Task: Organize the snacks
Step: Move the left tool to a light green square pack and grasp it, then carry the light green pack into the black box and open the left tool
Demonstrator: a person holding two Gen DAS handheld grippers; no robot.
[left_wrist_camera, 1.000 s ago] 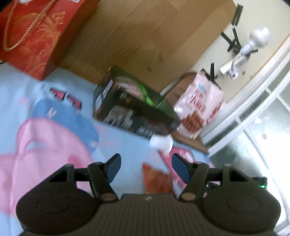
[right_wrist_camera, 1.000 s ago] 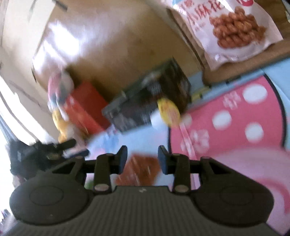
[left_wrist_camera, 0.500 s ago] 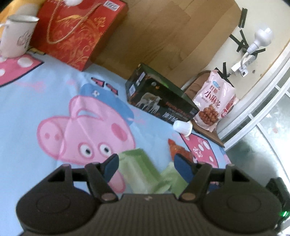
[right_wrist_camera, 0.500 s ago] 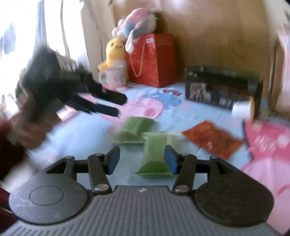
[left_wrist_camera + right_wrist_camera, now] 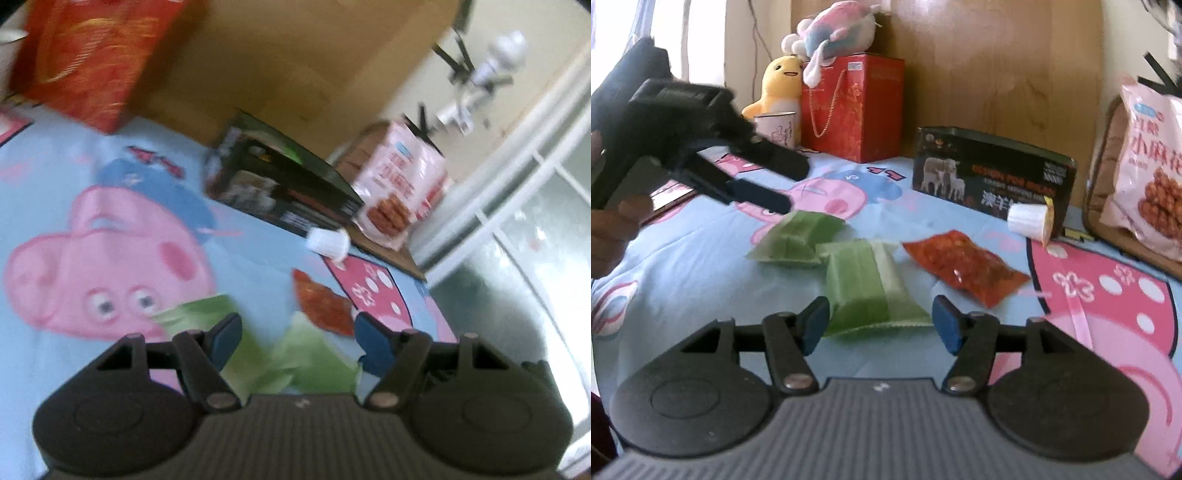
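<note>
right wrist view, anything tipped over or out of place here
Yes: the small white cup lies on its side against the dark box, its yellow lid facing right. Nothing looks spilled. The two green packets and the red packet lie loose on the blanket, at different angles.

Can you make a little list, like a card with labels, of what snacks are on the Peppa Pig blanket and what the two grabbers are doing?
surface: cartoon pig blanket
green packets: two, near green packet and far green packet, touching
red packet: red packet, lying flat
small cup: white cup, on its side by the dark box
big bag: pink snack bag, upright
right gripper: open, nothing held
left gripper: open, above the far green packet
</note>
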